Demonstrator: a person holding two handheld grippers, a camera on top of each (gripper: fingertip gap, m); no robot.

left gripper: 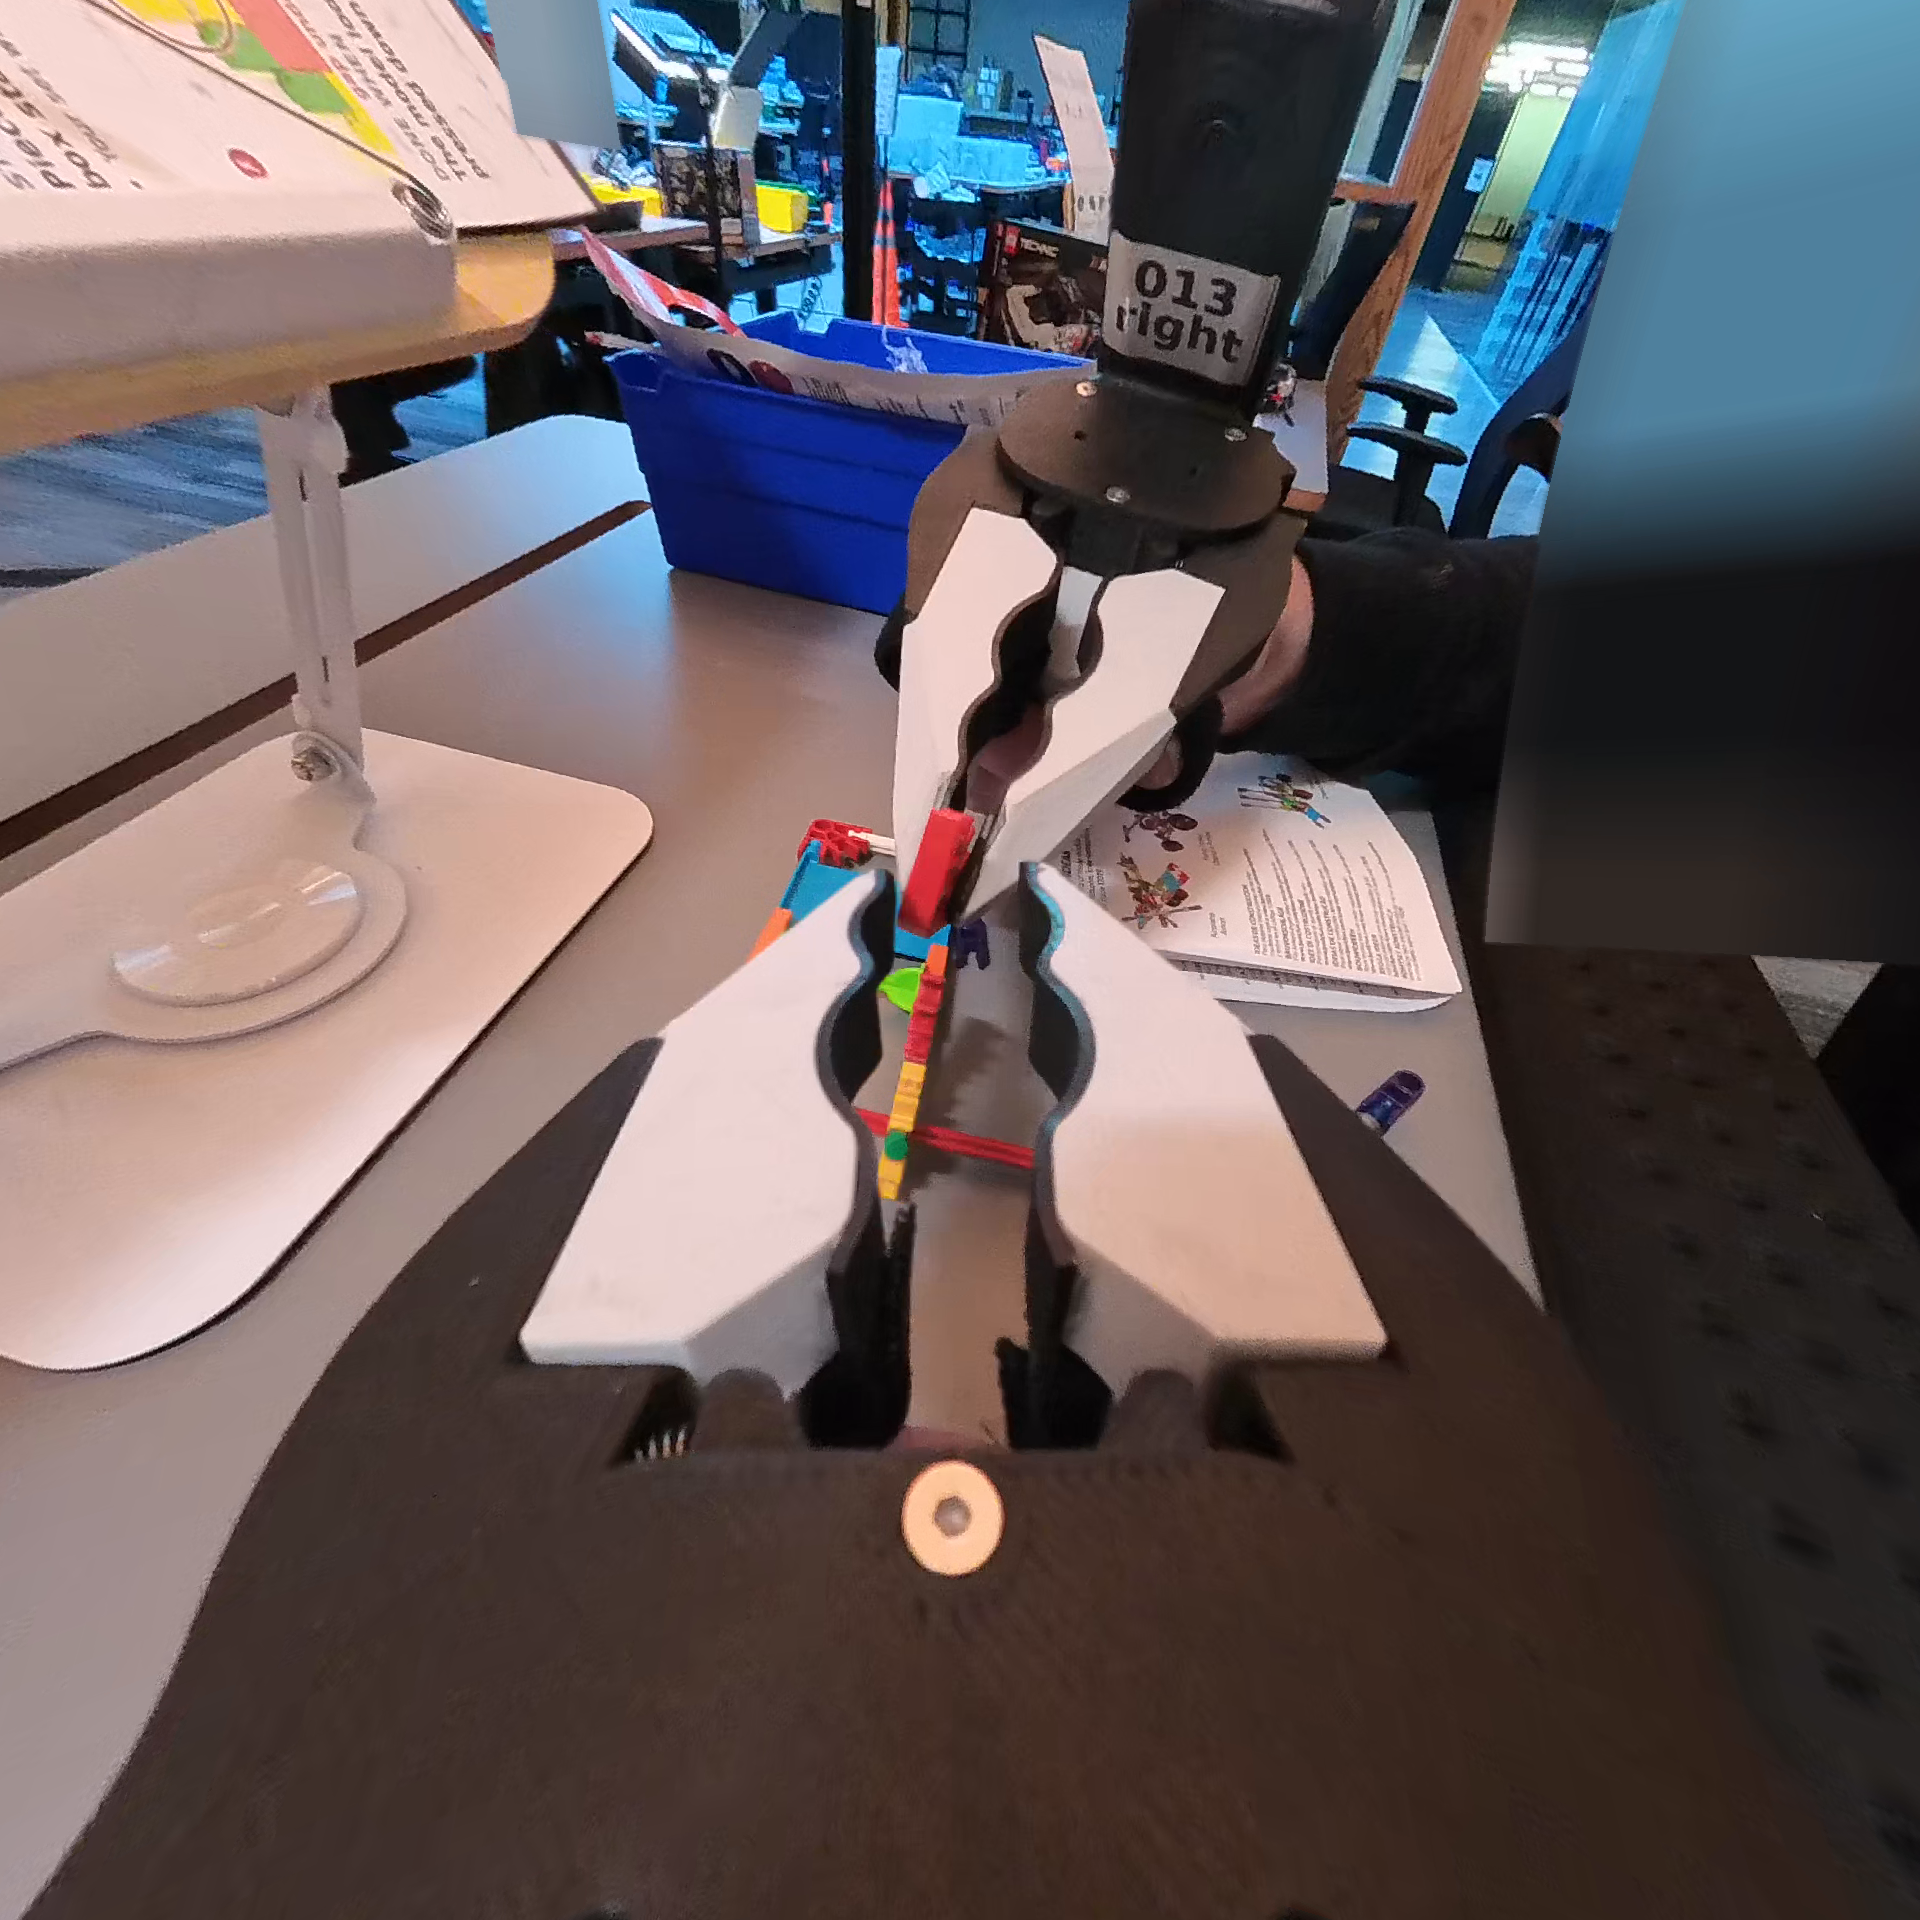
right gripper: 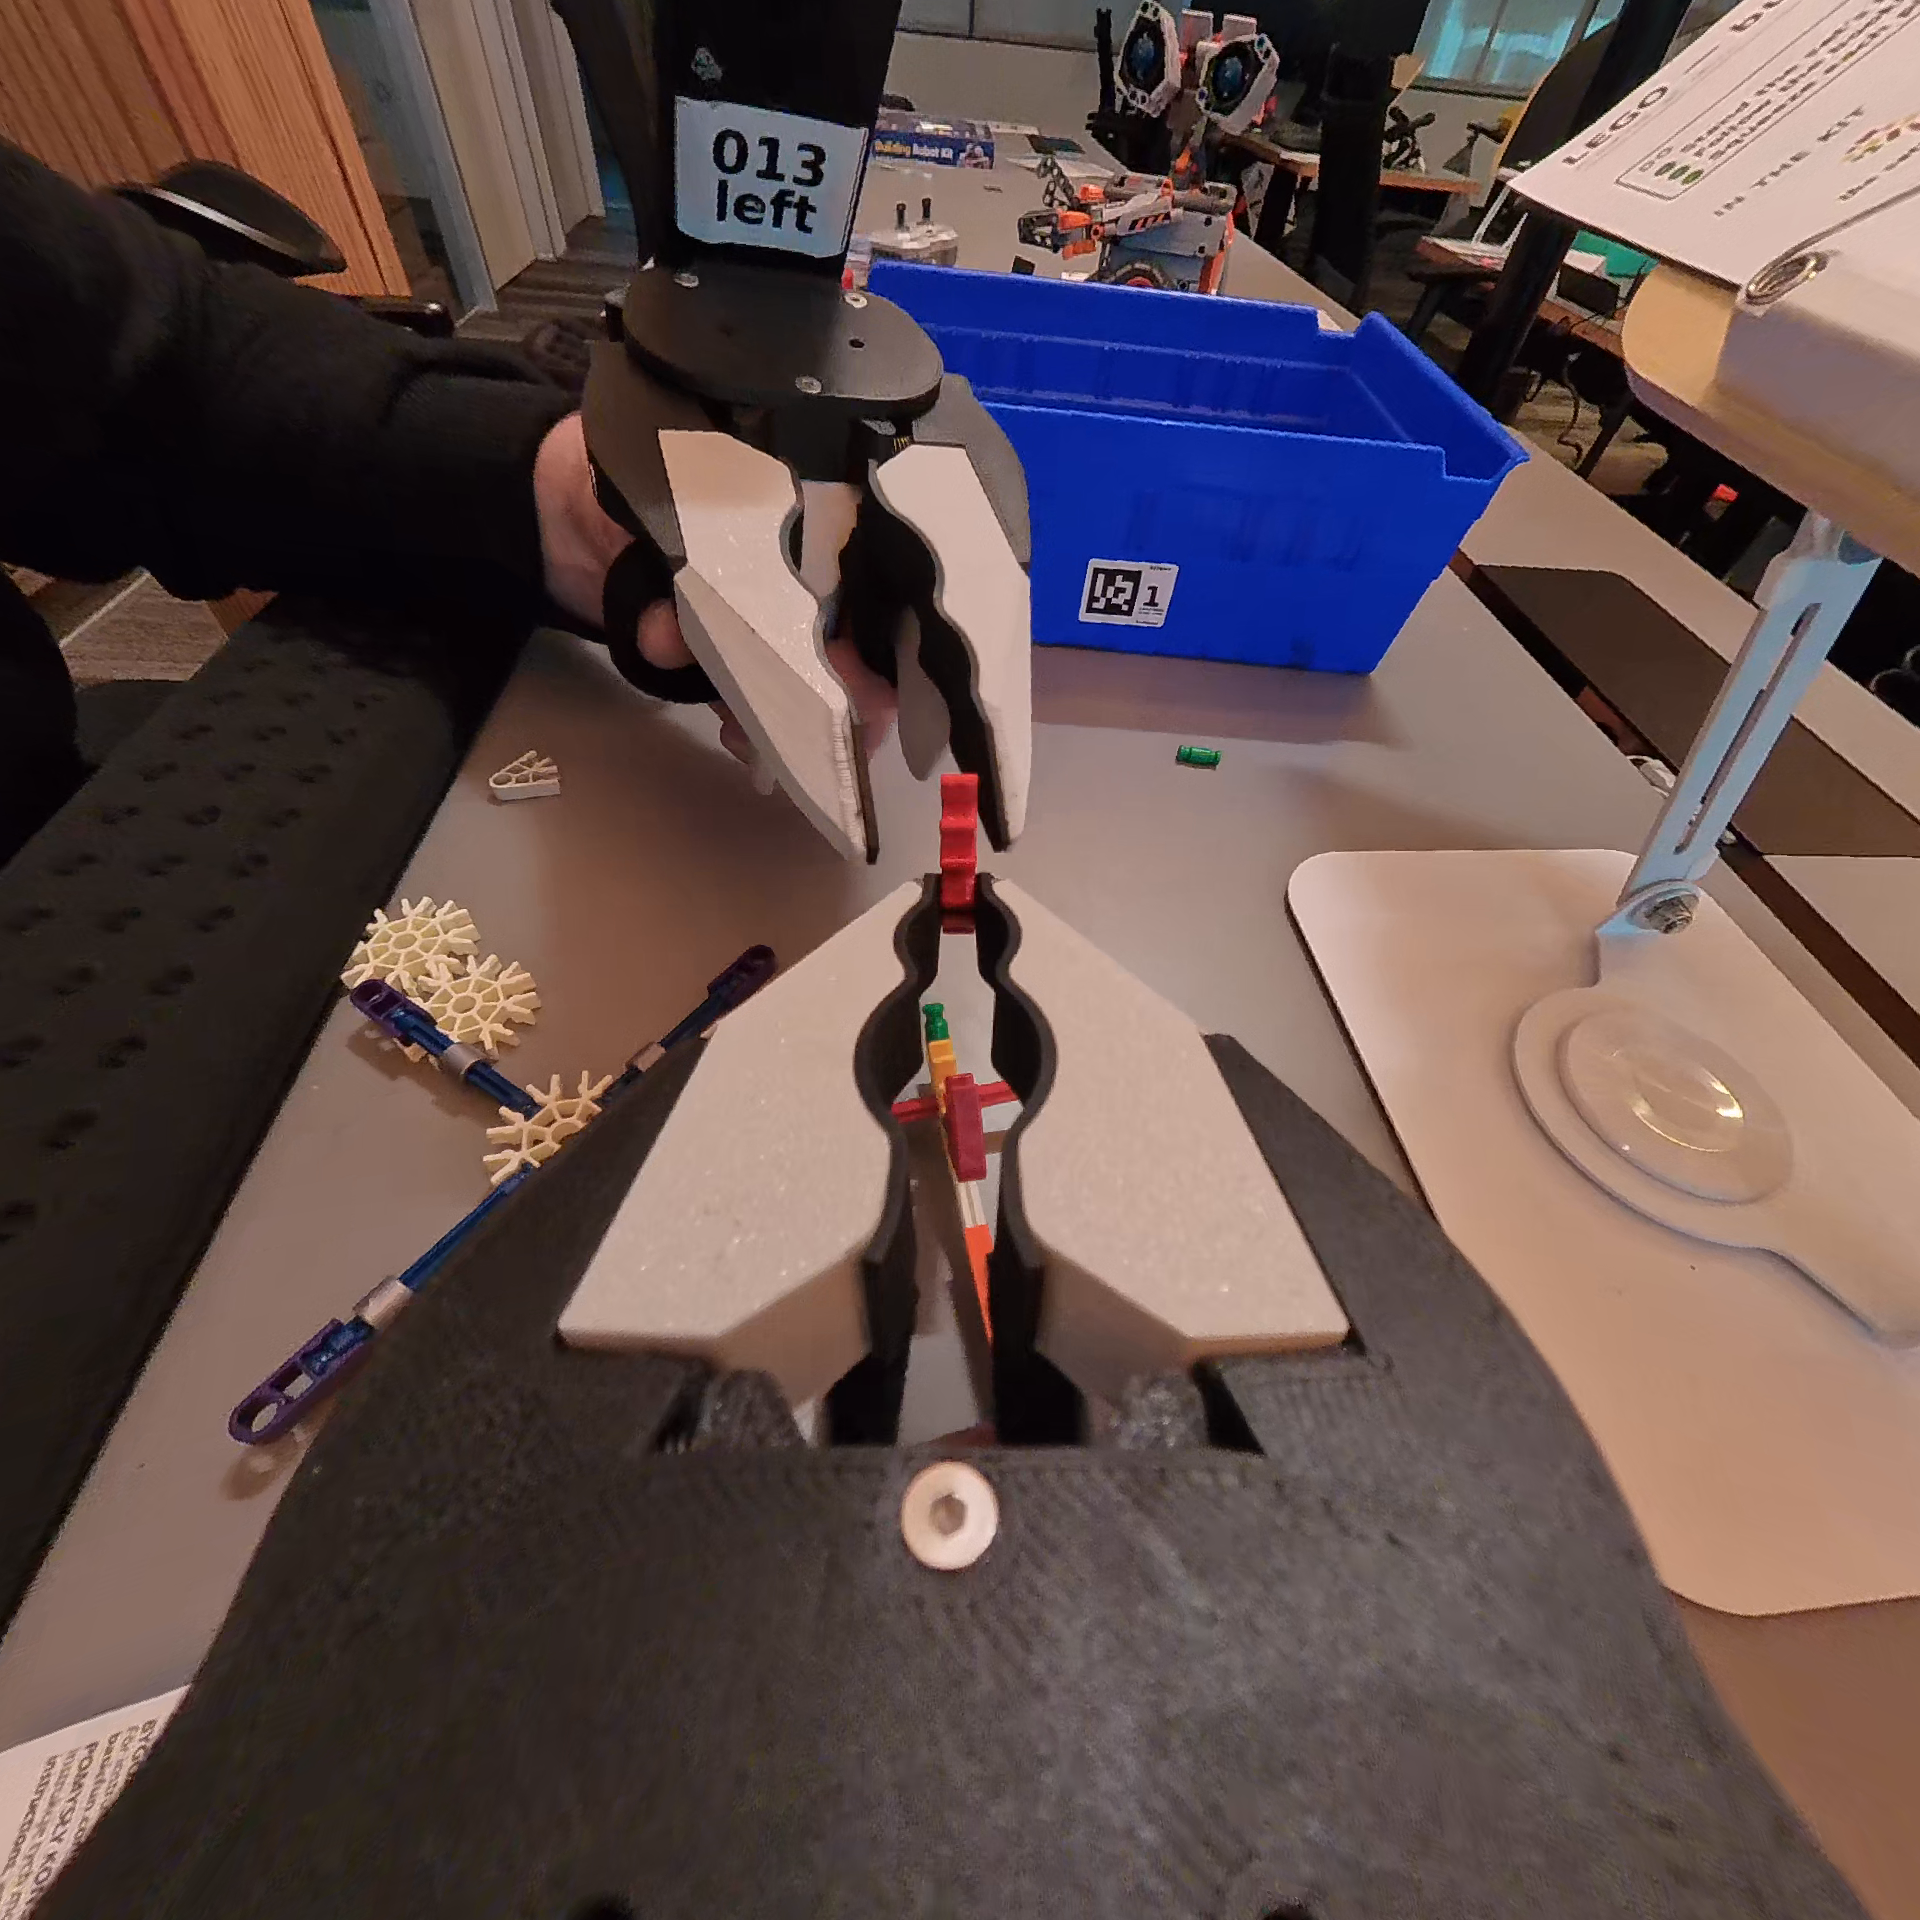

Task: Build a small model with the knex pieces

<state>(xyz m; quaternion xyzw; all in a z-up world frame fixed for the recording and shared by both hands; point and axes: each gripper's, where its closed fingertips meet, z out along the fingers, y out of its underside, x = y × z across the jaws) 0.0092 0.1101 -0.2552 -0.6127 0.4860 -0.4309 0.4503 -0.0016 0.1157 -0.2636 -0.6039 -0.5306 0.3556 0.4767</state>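
My right gripper (right gripper: 958, 889) is shut on a small red connector piece (right gripper: 958, 826), which sticks out past its tips. In the left wrist view the right gripper (left gripper: 961, 842) comes down from above with the red piece (left gripper: 935, 868) in its tips. My left gripper (left gripper: 958, 881) is open, its white fingers on either side of the red piece without gripping it. It also shows in the right wrist view (right gripper: 935, 840), held by a hand in a black sleeve. Under both lies a colourful rod-and-connector assembly (left gripper: 914, 1049) on the grey table (left gripper: 644, 665), also seen between the right fingers (right gripper: 951, 1101).
A blue bin (right gripper: 1247, 499) stands behind, also in the left wrist view (left gripper: 790, 468). A white stand base (right gripper: 1558, 1143) sits to one side. Cream snowflake connectors (right gripper: 447, 966), blue-purple rods (right gripper: 436, 1049), a green piece (right gripper: 1197, 755) and a printed booklet (left gripper: 1278, 894) lie on the table.
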